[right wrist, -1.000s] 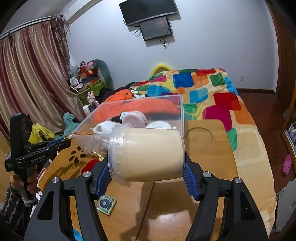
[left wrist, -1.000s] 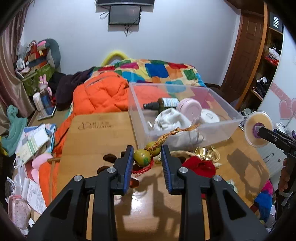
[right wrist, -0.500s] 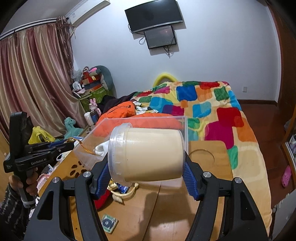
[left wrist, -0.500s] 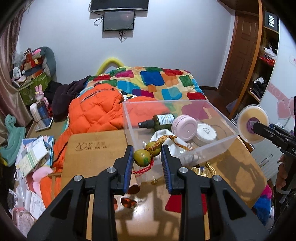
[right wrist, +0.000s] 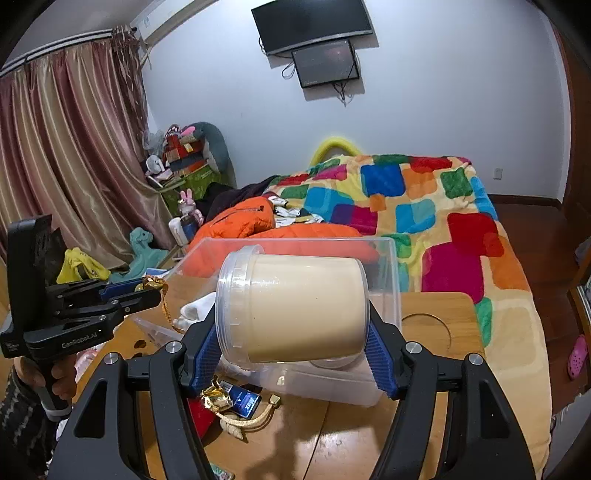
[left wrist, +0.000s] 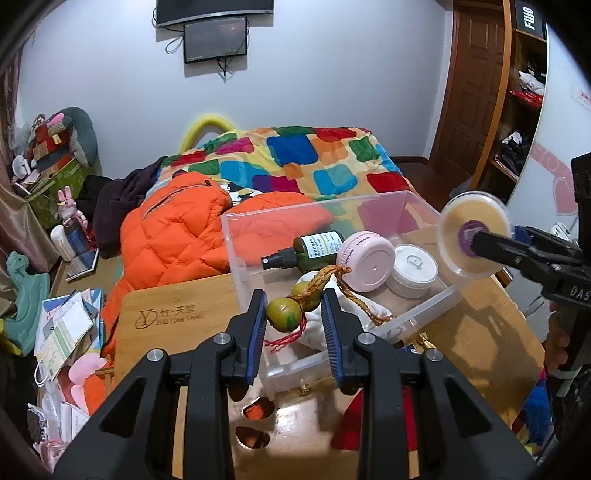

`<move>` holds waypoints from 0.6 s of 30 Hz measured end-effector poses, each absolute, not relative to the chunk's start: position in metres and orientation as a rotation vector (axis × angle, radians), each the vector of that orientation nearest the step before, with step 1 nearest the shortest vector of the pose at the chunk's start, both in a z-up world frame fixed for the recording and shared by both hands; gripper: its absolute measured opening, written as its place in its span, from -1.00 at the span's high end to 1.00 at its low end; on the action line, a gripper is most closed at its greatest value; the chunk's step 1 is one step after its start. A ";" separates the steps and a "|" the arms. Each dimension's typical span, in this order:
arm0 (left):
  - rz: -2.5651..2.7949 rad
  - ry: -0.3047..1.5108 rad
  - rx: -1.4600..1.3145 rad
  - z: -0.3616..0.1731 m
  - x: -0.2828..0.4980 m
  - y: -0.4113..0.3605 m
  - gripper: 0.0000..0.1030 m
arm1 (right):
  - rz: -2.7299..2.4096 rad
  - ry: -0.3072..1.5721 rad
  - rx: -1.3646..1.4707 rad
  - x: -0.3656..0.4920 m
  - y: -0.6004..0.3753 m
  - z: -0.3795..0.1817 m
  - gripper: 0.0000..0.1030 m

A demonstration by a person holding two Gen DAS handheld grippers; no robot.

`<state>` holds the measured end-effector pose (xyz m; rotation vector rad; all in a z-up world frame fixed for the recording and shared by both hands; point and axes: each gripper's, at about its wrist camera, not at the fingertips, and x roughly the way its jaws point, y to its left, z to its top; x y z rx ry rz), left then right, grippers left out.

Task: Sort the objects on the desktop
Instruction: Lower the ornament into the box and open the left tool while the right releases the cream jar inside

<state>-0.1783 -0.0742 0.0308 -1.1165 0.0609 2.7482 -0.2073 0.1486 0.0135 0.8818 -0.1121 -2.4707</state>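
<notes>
Clear plastic bin (left wrist: 417,206) on the bamboo table (left wrist: 177,317), with both grippers carrying things above it.

The left gripper (left wrist: 293,319) is closed tight on a green gourd charm (left wrist: 283,314), whose braided cord (left wrist: 325,275) trails over the bin's near edge. The right gripper (right wrist: 295,343), jaws about half spread, clamps a cream-filled jar (right wrist: 291,306) lying sideways over the bin. Inside the bin lie a green spray bottle (left wrist: 314,247), a pink round case (left wrist: 367,260), a white jar (left wrist: 413,269) and white cloth (left wrist: 347,310).

"ZHU TIAN TANG", probably, on wooden table (left wrist: 177,317), "GenRobot.AI" on left tool (right wrist: 79,336) (white lettering), "Fiilo" on shelf sign (left wrist: 530,16)
</notes>
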 end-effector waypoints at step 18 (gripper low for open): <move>2.712 0.055 -1.167 0.010 -0.204 -0.068 0.43 | -2.453 -0.039 0.980 -0.234 0.126 -0.011 -0.24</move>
